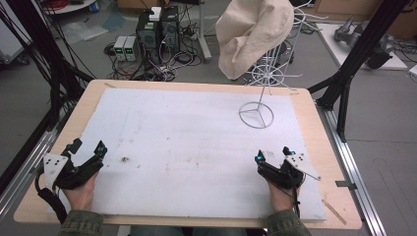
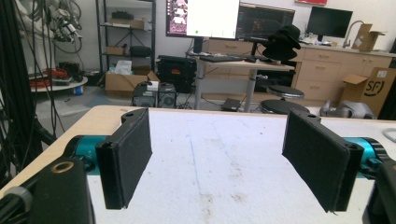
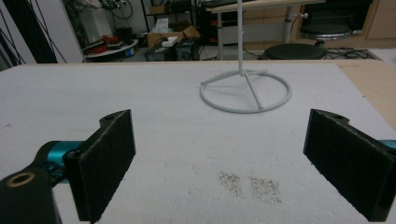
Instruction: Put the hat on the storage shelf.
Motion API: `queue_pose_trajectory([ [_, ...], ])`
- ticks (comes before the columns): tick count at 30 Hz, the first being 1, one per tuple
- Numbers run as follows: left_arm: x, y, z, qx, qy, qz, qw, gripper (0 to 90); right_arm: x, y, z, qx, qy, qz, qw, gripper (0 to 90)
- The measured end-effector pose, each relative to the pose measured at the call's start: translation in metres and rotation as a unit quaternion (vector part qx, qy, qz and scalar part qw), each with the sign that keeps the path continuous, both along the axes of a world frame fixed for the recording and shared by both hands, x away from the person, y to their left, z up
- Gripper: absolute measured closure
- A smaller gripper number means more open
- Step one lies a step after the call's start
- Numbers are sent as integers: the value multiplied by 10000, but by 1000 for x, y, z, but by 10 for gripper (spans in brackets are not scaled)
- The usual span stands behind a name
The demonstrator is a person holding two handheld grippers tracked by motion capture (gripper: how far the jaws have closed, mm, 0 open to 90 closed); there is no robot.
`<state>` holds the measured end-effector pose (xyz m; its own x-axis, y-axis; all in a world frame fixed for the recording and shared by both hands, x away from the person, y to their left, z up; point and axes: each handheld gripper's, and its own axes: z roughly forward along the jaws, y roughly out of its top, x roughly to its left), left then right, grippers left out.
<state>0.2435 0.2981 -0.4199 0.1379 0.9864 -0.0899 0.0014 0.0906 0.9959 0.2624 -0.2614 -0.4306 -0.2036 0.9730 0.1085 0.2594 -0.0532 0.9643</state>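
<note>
Left gripper view: "SF" on a cardboard box [image 2: 373, 88], both hand-held grippers wide, left [image 2: 219, 158], right [image 3: 224, 168].

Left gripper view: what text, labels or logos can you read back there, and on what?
"SF" in black letters, on the brown cardboard box at the right, by the cabinets.
Wall screen: a white window and small pictures, too blurred to read.
Dark monitor beside it: coloured traces, nothing legible.
White-padded table and hand-held gripper: no markings.
</note>
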Motion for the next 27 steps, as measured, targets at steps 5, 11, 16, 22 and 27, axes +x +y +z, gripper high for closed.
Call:
queue_pose_trajectory([
  [5, -1, 2, -2, -132, 21, 13, 9999, 239, 3, -3, -1, 61, 66, 10, 10000, 80],
  [11, 2, 4, -5, -180, 26, 33, 9998, 261, 7, -4, -3, 126, 231, 81, 9996, 80],
  [16, 1, 2, -4, -152, -4, 14, 9999, 261, 8, -5, -3, 181, 274, 132, 9994, 80],
  [22, 2, 1, -5, -173, 60, -61, 9998, 260, 9, -6, -4, 181, 309, 165, 9992, 80],
  [27, 2, 0, -5, -156, 80, -89, 9998, 259, 9, -5, -4, 213, 367, 174, 9989, 80],
])
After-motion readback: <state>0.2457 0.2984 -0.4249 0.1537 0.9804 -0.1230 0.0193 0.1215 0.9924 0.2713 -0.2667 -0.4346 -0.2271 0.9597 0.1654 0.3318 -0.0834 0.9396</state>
